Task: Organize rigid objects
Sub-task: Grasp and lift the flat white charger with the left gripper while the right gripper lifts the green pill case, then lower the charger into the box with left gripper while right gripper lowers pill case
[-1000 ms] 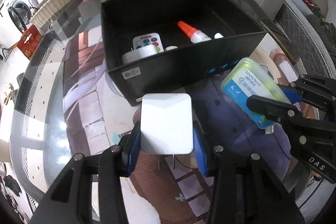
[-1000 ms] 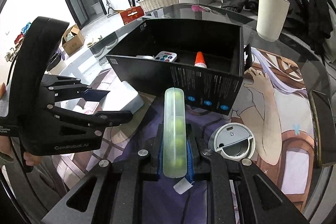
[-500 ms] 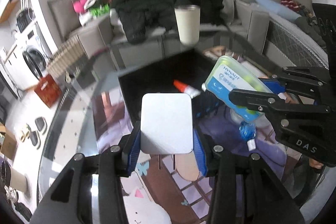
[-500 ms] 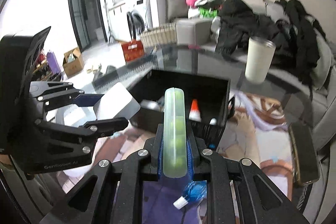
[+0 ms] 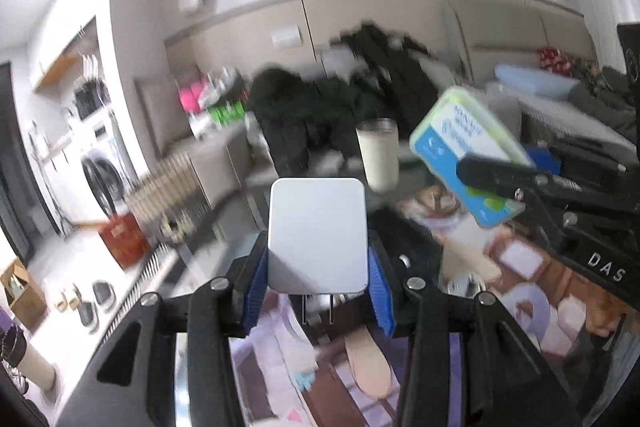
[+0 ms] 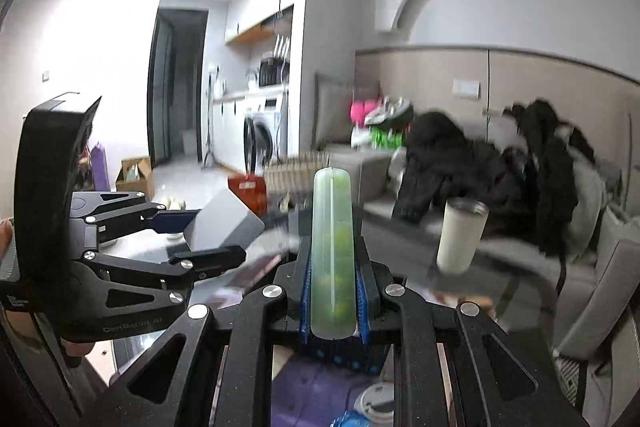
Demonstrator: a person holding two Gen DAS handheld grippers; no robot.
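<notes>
- The left tool (image 5: 318,293) pinches a white wall charger (image 5: 318,235) between its blue pads (image 5: 256,291); the flat face of the charger fills the centre of the left wrist view, its two prongs pointing down toward the lower edge of the frame.
- The right tool (image 6: 333,297) pinches a pale green plastic case (image 6: 332,251) edge-on; its long axis runs straight up the middle of the right wrist view, along the fingers.
- In the left wrist view the same case (image 5: 466,155) shows its blue-labelled face at centre right, tilted, with the right tool just beside the charger.
- Both tools are lifted and tipped upward: the views look across the room at a sofa with dark clothes (image 6: 480,167) and a cream tumbler (image 6: 460,235) on the bench.
- No container for the things can be made out in either view, both of which are blurred; only a strip of the bench (image 5: 280,367) shows at the bottom of the frames.
- Judging from this, each held thing lies above the bench, and the coming move calls for tilting both tools back down; neither looks clearly nearer to a place to set down.
</notes>
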